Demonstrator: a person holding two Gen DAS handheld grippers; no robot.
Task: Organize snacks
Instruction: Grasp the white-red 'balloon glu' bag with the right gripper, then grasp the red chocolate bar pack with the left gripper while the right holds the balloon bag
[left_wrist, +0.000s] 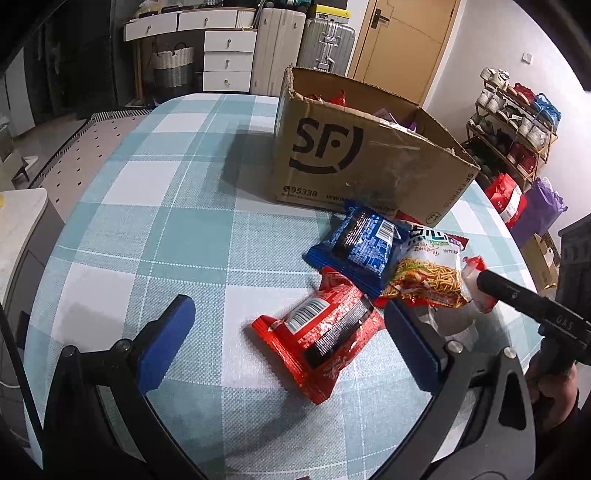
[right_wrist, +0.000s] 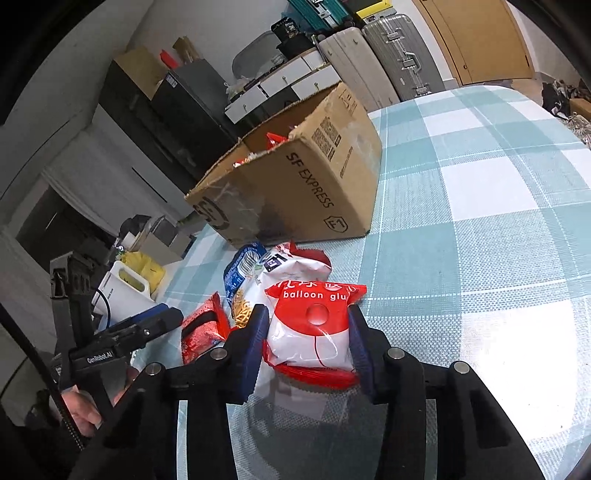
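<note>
An open SF cardboard box (left_wrist: 354, 155) stands on the checked table with snacks inside; it also shows in the right wrist view (right_wrist: 295, 184). In front of it lie a red packet (left_wrist: 321, 332), a blue packet (left_wrist: 362, 247) and a noodle-snack packet (left_wrist: 428, 273). My left gripper (left_wrist: 291, 332) is open, its jaws on either side of the red packet. My right gripper (right_wrist: 306, 339) is shut on a red-and-white "balloon glue" packet (right_wrist: 314, 325), which also shows in the left wrist view (left_wrist: 476, 280). The red packet (right_wrist: 201, 332), blue packet (right_wrist: 240, 269) and noodle packet (right_wrist: 280, 269) lie just beyond it.
The table (left_wrist: 166, 229) has a teal checked cloth. Suitcases (left_wrist: 303, 40), white drawers (left_wrist: 225, 55) and a door (left_wrist: 402, 33) stand behind. A shoe rack (left_wrist: 513, 125) and bags (left_wrist: 517, 203) are at the right. A white appliance (right_wrist: 125, 291) sits off the table's left edge.
</note>
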